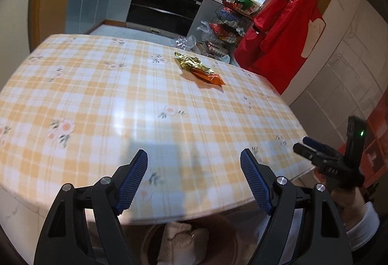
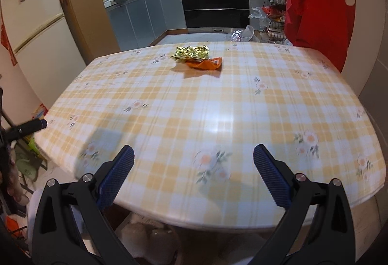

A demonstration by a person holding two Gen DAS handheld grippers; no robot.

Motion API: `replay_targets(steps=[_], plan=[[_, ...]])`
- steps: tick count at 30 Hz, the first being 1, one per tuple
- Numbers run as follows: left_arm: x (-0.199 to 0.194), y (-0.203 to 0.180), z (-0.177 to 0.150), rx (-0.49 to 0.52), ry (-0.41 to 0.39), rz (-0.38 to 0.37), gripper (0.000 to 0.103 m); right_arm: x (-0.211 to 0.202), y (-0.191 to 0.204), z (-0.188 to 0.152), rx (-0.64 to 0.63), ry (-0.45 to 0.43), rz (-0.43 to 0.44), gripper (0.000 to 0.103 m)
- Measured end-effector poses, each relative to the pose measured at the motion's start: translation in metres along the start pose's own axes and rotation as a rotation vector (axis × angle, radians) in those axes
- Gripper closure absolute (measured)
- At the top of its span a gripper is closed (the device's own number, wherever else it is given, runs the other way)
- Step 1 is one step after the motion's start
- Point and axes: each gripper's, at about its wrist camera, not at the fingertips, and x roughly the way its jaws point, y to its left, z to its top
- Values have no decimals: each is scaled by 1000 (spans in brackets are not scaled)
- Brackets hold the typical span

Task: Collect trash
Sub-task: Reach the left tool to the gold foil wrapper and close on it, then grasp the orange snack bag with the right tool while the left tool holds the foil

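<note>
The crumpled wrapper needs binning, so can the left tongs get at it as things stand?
Probably yes: the left tongs are open and empty, and only bare tablecloth lies between them and the wrapper, though it sits far across.

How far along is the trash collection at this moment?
Nothing looks collected yet. The crumpled gold wrapper and the orange wrapper under its edge lie at the far side of the checked table. In hand: nothing; the left gripper and right gripper are both open and empty, at the near edge. Left: reaching, grasping and disposing of both wrappers.

Bare tablecloth [image 2: 194,107] lies open up to wrappers [image 2: 197,57].
</note>
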Motion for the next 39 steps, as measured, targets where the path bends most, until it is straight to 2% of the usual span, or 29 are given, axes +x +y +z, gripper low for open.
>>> replay_targets(steps=[6,12,16,24,27,30,31,33,39], plan=[[66,9,59,-78,48,-61,28,47,-18,30,-24,18,-41,6],[158,11,128,-121,90,-93,34,110,-44,66,-25,31,-50,6],[226,20,168,-188,119,-113,35,146,-55,85,-43,42,-53,6],[323,38,200,-285,164,-93,35,208,-63,113,-123,65,-50,7],[344,40,204,-307,168,-102,35,222,-64,120,-156,75,-48,7],[359,35,206,-286,180,-104,35,237,-62,128,-189,82,-34,7],[362,34,207,-274,184,-102,38,240,-61,129,-199,84,-31,7],[364,33,207,-252,195,-83,74,248,-57,133,-227,89,-25,7],[357,38,205,-195,191,-62,77,277,-35,148,-333,98,-3,8]])
